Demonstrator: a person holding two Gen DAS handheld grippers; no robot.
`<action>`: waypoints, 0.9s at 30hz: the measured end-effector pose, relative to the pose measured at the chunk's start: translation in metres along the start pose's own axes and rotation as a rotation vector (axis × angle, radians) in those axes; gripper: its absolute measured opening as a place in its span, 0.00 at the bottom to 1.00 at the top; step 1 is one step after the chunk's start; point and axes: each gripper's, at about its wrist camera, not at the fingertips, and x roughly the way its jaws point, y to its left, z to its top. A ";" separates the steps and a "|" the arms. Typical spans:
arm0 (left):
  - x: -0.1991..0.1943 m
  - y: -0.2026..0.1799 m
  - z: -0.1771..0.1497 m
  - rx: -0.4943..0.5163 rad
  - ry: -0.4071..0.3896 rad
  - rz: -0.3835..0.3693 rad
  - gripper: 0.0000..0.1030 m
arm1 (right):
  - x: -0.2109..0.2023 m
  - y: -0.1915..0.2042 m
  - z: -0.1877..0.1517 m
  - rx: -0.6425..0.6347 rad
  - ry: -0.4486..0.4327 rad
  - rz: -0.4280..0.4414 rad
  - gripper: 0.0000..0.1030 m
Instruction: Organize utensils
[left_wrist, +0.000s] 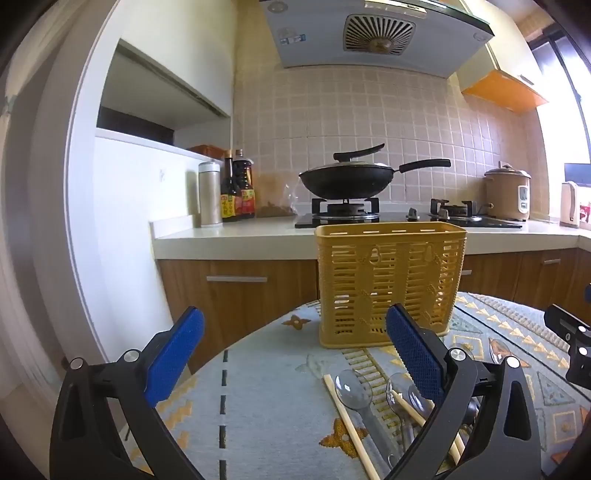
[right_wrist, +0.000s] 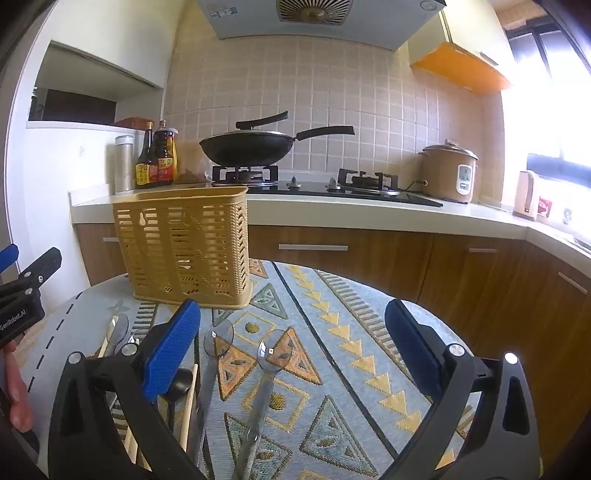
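Left gripper (left_wrist: 295, 354) and right gripper (right_wrist: 291, 347): jaws spread wide, holding nothing. Clear plastic spoons (right_wrist: 267, 373) lie near; yellow slatted plastic utensil basket (left_wrist: 388, 284) stands far.

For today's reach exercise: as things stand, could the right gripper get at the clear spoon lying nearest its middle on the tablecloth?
Probably yes. The right gripper is open, and the clear spoon lies flat between its fingers with nothing on top. A second clear spoon lies close beside it.
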 end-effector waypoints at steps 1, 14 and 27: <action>0.000 0.000 0.000 -0.001 0.000 -0.001 0.93 | 0.001 -0.005 0.000 0.001 0.001 0.001 0.93; -0.001 0.000 -0.001 -0.003 0.002 -0.008 0.93 | 0.013 -0.029 -0.002 0.058 0.022 0.011 0.93; -0.001 -0.003 -0.001 -0.003 0.006 -0.015 0.93 | 0.013 -0.031 -0.003 0.065 0.024 0.012 0.93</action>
